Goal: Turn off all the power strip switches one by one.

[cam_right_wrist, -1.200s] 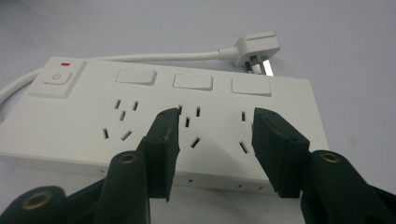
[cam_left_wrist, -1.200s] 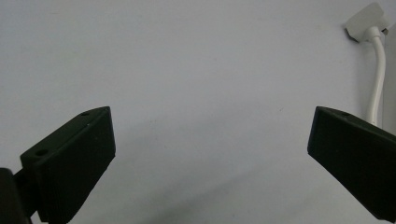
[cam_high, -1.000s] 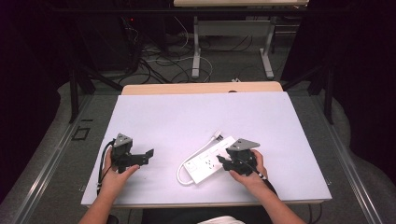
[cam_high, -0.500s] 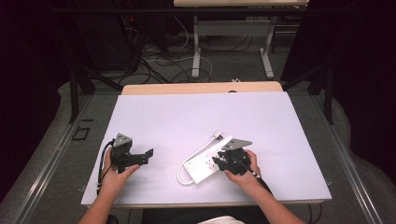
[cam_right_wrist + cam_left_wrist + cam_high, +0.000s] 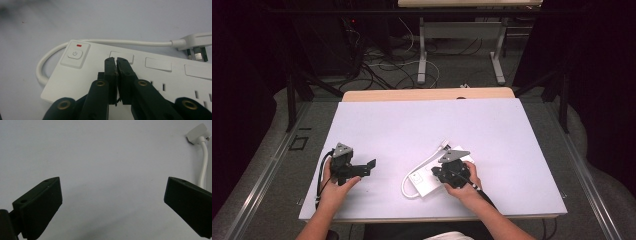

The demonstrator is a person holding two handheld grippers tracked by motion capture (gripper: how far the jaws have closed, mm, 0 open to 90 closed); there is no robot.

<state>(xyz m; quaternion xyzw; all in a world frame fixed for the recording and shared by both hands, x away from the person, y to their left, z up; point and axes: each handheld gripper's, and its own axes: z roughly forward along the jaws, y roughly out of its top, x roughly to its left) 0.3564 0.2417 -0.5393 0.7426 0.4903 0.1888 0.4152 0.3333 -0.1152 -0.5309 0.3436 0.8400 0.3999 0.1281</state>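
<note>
High view. A white power strip (image 5: 432, 181) lies on the pale table (image 5: 412, 125), at about 5 o'clock from the table's centre, its long axis running from 7 toward 1 o'clock. The right gripper (image 5: 438, 172) sits over the strip's near end, held by the right hand (image 5: 462, 182). Well apart, at 9 o'clock from the strip, the left gripper (image 5: 371, 165) rests in the left hand (image 5: 334, 182), its jaws pointing toward 3 o'clock.

Left gripper view. The two black jaws stand wide apart above bare table, with nothing between them. The strip's white plug (image 5: 198, 133) and cable (image 5: 203, 165) show at 2 o'clock.

Right gripper view. The jaws have just been closing and now meet tip to tip, gripping nothing; their tips lie over the strip's top face, just at 3 o'clock from the power button (image 5: 75, 53) and its red light (image 5: 79, 45). The cable loops round at 9 o'clock; the plug lies at 2 o'clock.
</note>
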